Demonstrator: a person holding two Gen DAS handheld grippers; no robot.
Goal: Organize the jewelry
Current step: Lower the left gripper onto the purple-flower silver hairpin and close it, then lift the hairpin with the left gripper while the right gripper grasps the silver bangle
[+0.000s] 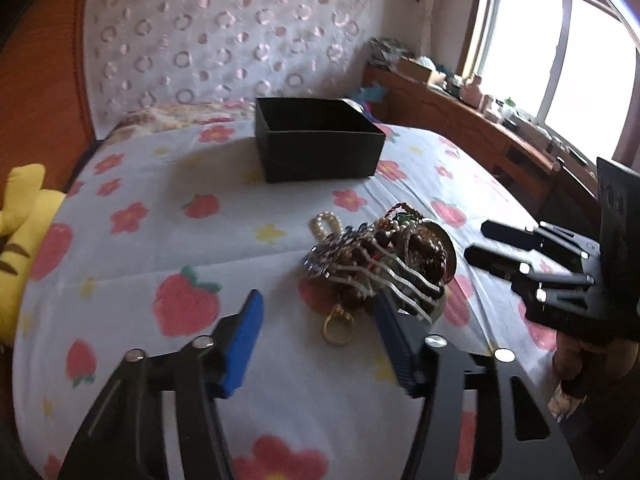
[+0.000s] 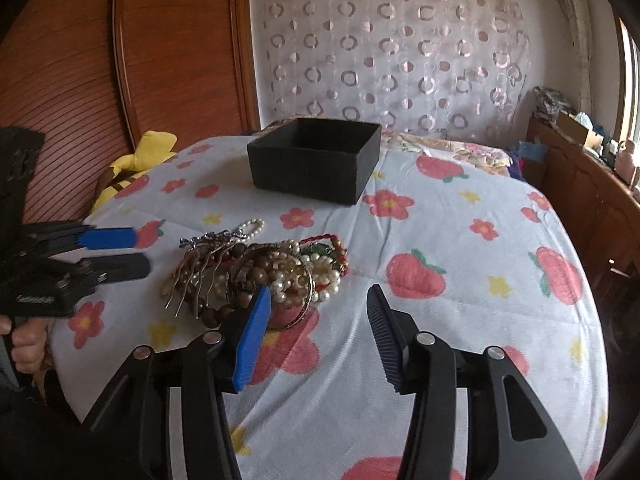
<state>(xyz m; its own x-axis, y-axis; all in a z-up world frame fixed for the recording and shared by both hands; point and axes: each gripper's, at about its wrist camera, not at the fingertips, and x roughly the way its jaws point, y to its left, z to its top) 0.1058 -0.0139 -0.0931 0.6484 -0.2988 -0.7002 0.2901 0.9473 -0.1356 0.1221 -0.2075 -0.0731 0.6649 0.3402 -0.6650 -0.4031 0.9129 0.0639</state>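
- Nearest is the left tool (image 1: 316, 344), its blue pad (image 1: 242, 348) and dark ribbed pad (image 1: 394, 344) standing part-way apart with nothing pressed between them.
- A gold ring (image 1: 338, 326) lies on the bedspread in that gap, touching neither pad as far as I can see.
- The dark pad's tip sits right against the near edge of the jewelry heap (image 1: 380, 258); whether it touches is hard to tell.
- The right tool (image 2: 320, 332) is also half open and holds nothing. Its blue pad (image 2: 252, 344) overlaps the near side of the heap, and its dark pad (image 2: 384, 344) is over bare bedspread to the right.
- A hand (image 2: 24, 344) grips the left tool's handle at the left edge of the right wrist view.
- The heap lies on the flowered bedspread (image 2: 460, 320), between the two tools: pearl strands (image 2: 316, 280), brown wooden beads (image 2: 240, 268), a silver hair comb (image 1: 380, 280) with long wavy teeth and a red twisted cord (image 2: 324, 238), all tangled.
- A small loop of pearls (image 2: 252, 228) pokes out on the far side of the heap.
- Farther back on the bed stands an open black box (image 2: 316, 160), upright, well apart from the heap; I cannot see into it.
- A yellow plush toy (image 2: 136, 160) lies at the bed's far left edge against a wooden panel (image 2: 80, 80).
- Beyond are a curtain with ring patterns (image 2: 400, 52) and, along the right, a cluttered wooden cabinet (image 1: 460, 120) under a bright window (image 1: 560, 60).
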